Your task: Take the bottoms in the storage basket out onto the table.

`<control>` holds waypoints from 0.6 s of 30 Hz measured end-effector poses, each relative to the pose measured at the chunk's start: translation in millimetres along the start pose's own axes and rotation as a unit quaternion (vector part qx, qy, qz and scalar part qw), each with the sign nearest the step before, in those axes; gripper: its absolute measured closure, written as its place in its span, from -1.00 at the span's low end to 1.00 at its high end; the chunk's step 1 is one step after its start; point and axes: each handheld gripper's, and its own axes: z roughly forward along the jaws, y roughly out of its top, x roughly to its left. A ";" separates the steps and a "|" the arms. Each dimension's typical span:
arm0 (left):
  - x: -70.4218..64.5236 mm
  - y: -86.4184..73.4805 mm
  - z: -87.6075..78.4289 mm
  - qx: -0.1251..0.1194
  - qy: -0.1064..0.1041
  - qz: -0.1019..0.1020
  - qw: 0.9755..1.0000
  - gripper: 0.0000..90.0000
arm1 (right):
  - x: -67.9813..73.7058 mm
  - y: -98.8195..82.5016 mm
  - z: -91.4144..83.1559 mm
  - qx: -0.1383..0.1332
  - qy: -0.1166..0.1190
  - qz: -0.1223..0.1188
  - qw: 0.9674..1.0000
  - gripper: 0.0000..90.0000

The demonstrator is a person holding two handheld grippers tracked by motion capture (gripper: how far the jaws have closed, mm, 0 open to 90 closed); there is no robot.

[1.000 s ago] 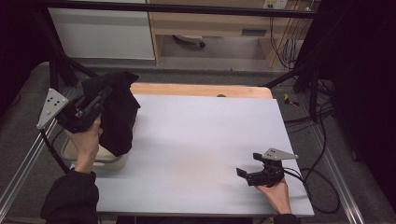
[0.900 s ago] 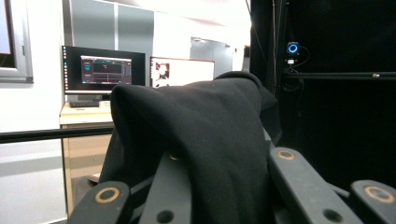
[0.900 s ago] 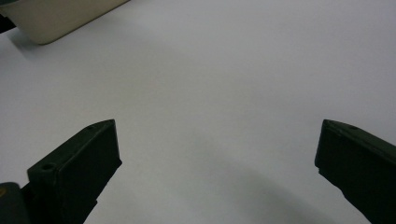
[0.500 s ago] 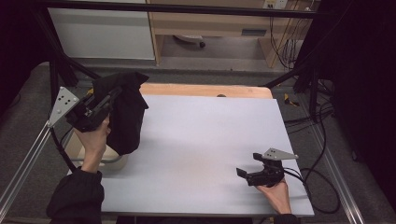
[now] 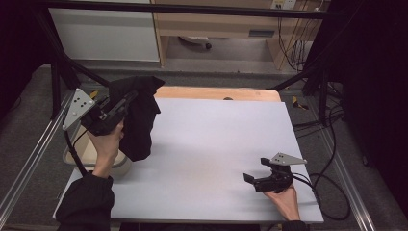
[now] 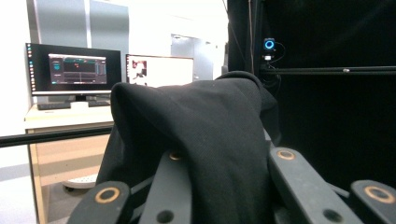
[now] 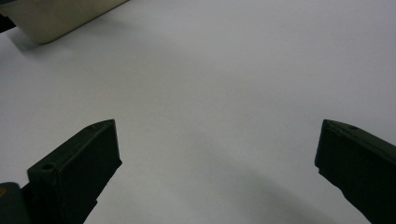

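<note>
A black cloth [image 5: 139,122] hangs in the air over the table's left edge, and my left gripper [image 5: 131,97] is shut on its upper part, pointing up and to the right. In the left gripper view the cloth [image 6: 210,135] drapes over the jaws and covers their tips. My right gripper [image 5: 250,179] rests low on the white table [image 5: 216,139] at the front right. Its jaws stand wide open with nothing between them, seen in the right gripper view [image 7: 217,154] over bare table.
A beige bin [image 5: 79,154] sits off the table's left edge, under the left hand; its corner [image 7: 60,18] appears in the right gripper view. A wooden strip [image 5: 216,93] runs along the far edge. Cables trail at the right side.
The left hand has carried the black cloth to the right, from above the bin toward the table's left edge. The right gripper has not moved.
</note>
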 end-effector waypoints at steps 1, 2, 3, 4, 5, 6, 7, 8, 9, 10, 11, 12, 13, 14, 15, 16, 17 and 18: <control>-1.5 0.6 1.0 -0.001 -0.002 0.001 1.000 0.72 | 0.0 0.0 0.0 0.000 0.000 0.000 1.000 -0.99; -2.6 1.0 1.8 -0.001 -0.003 0.001 1.000 0.72 | -0.2 0.1 -0.2 -0.001 0.000 0.000 1.000 -0.99; -3.5 1.3 2.6 -0.001 -0.004 0.001 1.000 0.72 | -0.1 0.2 -0.7 -0.002 0.000 0.001 1.000 -0.99; -4.2 1.4 3.5 -0.001 -0.006 -0.001 1.000 0.72 | -0.1 0.2 -0.7 -0.002 0.000 0.001 1.000 -0.99; -5.0 1.4 4.5 -0.001 -0.007 -0.002 1.000 0.72 | -0.2 0.2 -0.6 -0.002 0.000 0.001 1.000 -0.99; -6.0 1.3 5.7 -0.001 -0.008 -0.003 1.000 0.72 | -0.2 0.2 -0.3 -0.001 0.000 0.000 1.000 -0.99; -7.3 1.2 7.1 -0.001 -0.010 -0.005 1.000 0.72 | -0.1 0.1 -0.1 0.000 0.000 0.000 1.000 -0.99; -8.9 1.0 8.5 -0.001 -0.012 -0.004 1.000 0.72 | -0.1 0.0 0.1 0.000 0.000 0.000 1.000 -0.99; -10.4 0.8 9.8 0.001 -0.014 -0.003 1.000 0.72 | -0.1 0.0 0.1 0.000 0.000 0.000 1.000 -0.99; -11.6 0.5 11.1 0.003 -0.016 -0.002 1.000 0.72 | 0.0 0.0 -0.1 0.000 0.000 0.000 1.000 -0.99; -13.2 0.1 12.7 0.003 -0.018 -0.002 1.000 0.72 | -0.2 0.1 -0.2 -0.001 0.000 0.000 1.000 -0.99; -14.5 -0.2 14.0 0.005 -0.020 -0.003 1.000 0.72 | -0.2 0.2 -0.5 -0.001 0.000 0.001 1.000 -0.99; -16.0 -0.5 15.4 0.004 -0.022 -0.005 1.000 0.72 | -0.2 0.2 -0.6 -0.002 0.000 0.001 1.000 -0.99; -17.5 -0.9 16.8 0.004 -0.023 -0.005 1.000 0.72 | -0.2 0.2 -0.5 -0.001 0.000 0.001 1.000 -0.99; -19.1 -1.1 18.2 0.005 -0.026 -0.005 1.000 0.72 | -0.2 0.1 -0.3 -0.001 0.000 0.000 1.000 -0.99; -20.4 -1.4 19.5 0.006 -0.028 -0.003 1.000 0.72 | -0.1 0.1 -0.2 -0.001 0.000 0.000 1.000 -0.99; -21.8 -1.6 20.9 0.007 -0.029 -0.003 1.000 0.72 | -0.1 0.1 -0.2 -0.001 0.000 0.000 1.000 -0.99; -23.0 -1.8 22.3 0.008 -0.031 -0.003 0.999 0.72 | -0.2 0.1 -0.4 -0.001 0.000 0.000 1.000 -0.99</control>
